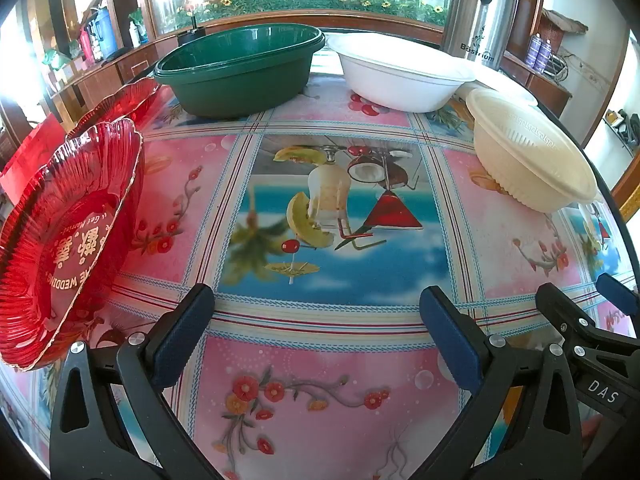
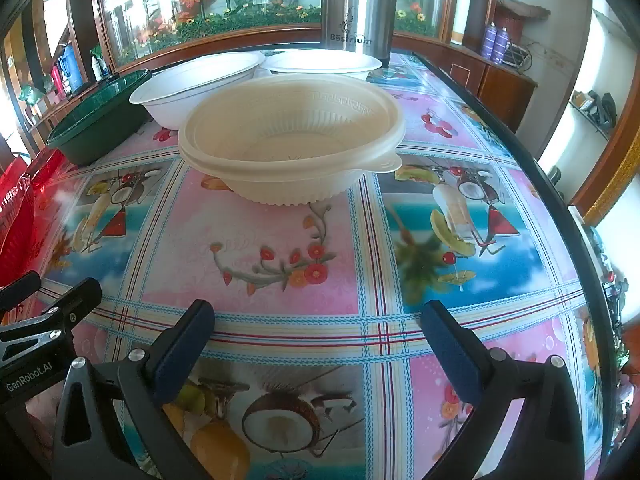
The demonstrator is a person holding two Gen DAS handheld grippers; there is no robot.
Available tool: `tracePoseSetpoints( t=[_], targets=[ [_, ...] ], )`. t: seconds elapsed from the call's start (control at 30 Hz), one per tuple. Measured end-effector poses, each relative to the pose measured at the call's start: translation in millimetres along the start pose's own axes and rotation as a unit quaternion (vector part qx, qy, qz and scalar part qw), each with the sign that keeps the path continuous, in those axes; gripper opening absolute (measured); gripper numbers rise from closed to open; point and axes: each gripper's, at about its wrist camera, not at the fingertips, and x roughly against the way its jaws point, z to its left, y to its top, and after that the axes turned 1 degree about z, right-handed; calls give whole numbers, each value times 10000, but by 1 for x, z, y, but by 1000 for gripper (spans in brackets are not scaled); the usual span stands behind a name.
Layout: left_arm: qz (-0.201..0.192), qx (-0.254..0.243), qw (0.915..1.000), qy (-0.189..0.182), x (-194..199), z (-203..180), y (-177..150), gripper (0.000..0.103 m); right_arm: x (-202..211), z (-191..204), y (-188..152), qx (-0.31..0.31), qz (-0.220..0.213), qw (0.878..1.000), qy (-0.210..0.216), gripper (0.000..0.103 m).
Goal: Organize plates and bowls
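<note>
Blue rubber pads on black tongs, both pairs spread wide, holding nothing. Left gripper [image 1: 316,336] low in frame, hanging over flowery tablecloth [image 1: 320,400]. Right gripper [image 2: 318,344] same way, low in its frame, w/ nothing between pads.

Straight ahead of right tongs, mid frame: cream bowl [image 2: 292,136], looks like two nested, thin plastic w/ ribbed sides. Prob very light, bendy, easy to squash. Best to pinch rim or small tab at right edge, gently.

Behind, upper mid: white bowl [image 2: 192,84] & 2nd white bowl [image 2: 320,62], foam-like, light, soft. Upper left: green tub [image 2: 100,120], stiffer, bigger.

Left edge of left view: red plate [image 1: 68,240], tilted up on edge, shiny hard plastic, prob slippery & could crack. Grab at wavy rim. Another red plate [image 1: 116,106] just behind.
</note>
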Motion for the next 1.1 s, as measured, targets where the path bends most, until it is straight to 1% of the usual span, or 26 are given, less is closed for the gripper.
tracePoseSetpoints(
  t=[0.2,1.1],
  targets=[
    [2,-3,10000,3,0,0,0,103,-1,0,0,-103,5,9999,-36,103],
    [3,6,10000,15,0,0,0,103,0,1,0,-99,11,9999,-59,103]
  ],
)
